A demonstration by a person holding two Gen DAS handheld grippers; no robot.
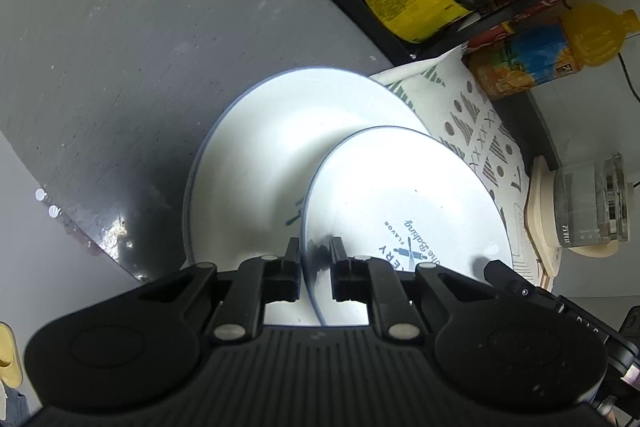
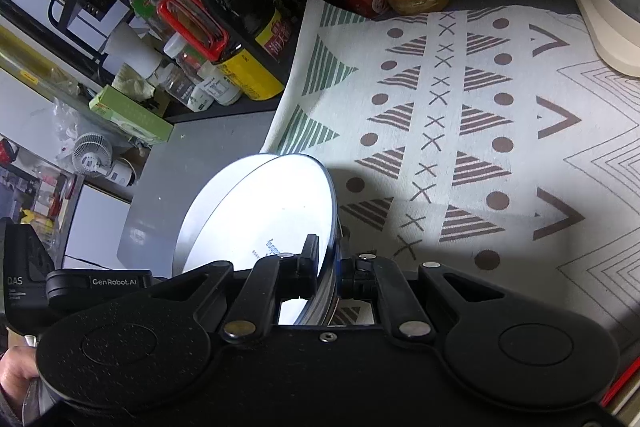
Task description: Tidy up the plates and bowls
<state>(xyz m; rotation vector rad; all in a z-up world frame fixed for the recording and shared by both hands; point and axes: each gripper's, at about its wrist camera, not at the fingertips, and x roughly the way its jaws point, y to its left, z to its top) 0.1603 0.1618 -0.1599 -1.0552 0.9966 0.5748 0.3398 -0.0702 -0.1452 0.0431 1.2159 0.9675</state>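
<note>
A printed plate (image 1: 408, 203) is pinched by its rim in the left gripper (image 1: 316, 251) and, at the opposite rim, in the right gripper (image 2: 328, 259), apparently kept tilted over a second plate (image 1: 260, 155) on the counter (image 1: 100, 67) beside the cloth (image 2: 460, 107) for stacking.

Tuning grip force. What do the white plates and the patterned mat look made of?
Plates: probably glazed ceramic or enamel; glossy white, thin blue rim, printed lettering, strong glare. Mat: woven cloth, matte, visible weave and a soft folded edge.
</note>
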